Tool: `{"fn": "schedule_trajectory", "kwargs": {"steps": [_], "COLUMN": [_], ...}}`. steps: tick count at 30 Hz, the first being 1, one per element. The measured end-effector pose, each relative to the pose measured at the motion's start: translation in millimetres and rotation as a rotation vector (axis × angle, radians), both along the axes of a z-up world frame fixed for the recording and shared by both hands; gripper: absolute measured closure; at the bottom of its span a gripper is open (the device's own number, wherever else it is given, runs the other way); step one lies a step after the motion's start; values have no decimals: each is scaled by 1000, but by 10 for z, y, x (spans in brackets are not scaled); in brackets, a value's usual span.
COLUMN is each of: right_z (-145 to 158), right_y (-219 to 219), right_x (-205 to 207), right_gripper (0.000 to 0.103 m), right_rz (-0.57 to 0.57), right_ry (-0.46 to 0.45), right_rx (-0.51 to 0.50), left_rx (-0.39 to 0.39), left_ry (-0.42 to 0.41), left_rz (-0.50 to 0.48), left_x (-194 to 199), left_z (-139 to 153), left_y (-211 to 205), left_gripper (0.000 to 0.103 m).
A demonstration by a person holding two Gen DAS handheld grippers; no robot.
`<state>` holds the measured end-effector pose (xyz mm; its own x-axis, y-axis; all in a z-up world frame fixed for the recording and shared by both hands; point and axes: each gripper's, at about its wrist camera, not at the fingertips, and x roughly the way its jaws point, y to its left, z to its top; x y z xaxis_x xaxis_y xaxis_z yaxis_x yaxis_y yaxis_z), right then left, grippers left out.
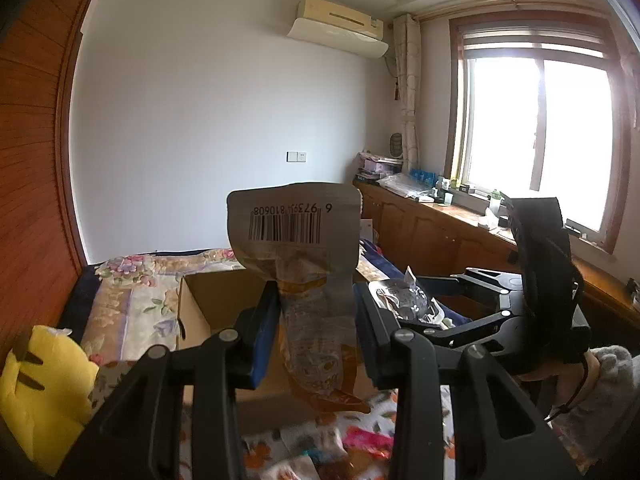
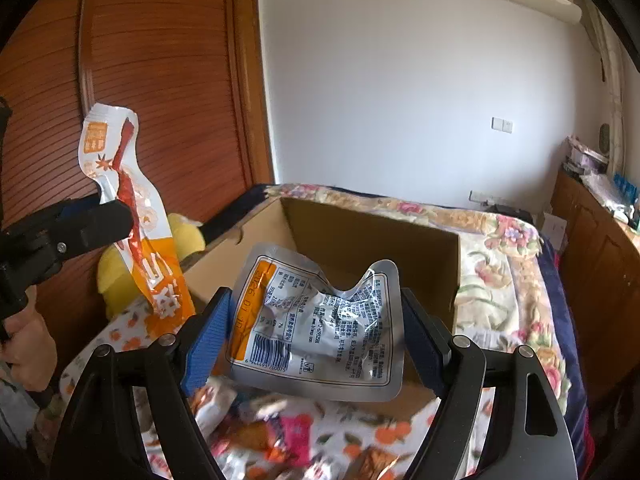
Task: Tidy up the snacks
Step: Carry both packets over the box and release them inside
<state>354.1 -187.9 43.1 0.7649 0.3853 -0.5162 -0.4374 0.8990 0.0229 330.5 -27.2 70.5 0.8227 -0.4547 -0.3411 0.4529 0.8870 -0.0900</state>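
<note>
White walls; wood-slat wardrobe [image 2: 152, 80] left; air conditioner [image 1: 340, 24] high; bright window [image 1: 536, 136] above low wooden cabinets [image 1: 432, 232]; floral bedspread [image 2: 516, 264].

Floral-quilted bed [image 2: 516, 264] bearing an open cardboard box [image 2: 360, 232], a yellow plush toy [image 1: 44, 392], scattered snack packets [image 2: 288, 432].

Glossy crinkled foil pouch [image 2: 320, 328], matt cardboard box [image 2: 360, 236] — ribbed, varnished wooden wardrobe [image 2: 160, 60].

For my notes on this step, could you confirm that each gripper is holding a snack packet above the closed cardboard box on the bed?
Not quite: the cardboard box is open, as the right wrist view shows. The left gripper does hold the orange packet, and the right gripper the silver packet.
</note>
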Motion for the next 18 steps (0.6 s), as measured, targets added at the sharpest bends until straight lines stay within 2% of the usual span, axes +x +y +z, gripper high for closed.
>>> {"fn": "schedule_trajectory", "kwargs": {"steps": [5,9,18], "right_z": [-60,-184,-687], "right_y": [32,35,90], "right_x": [350,594,924], "right_gripper": [21,21,21], "right_rz": [-18,-31,-51], "right_ry": [4,19,97], "right_rx": [-5,-5,-42], "left_rx": [5,0,6], "left_ry": [-9,11,120], "left_rz": [17,35,47], "left_x": [340,587,900], "left_z": [-57,-214,-720], "left_y": [24,83,68], "left_gripper": [68,68,68]}}
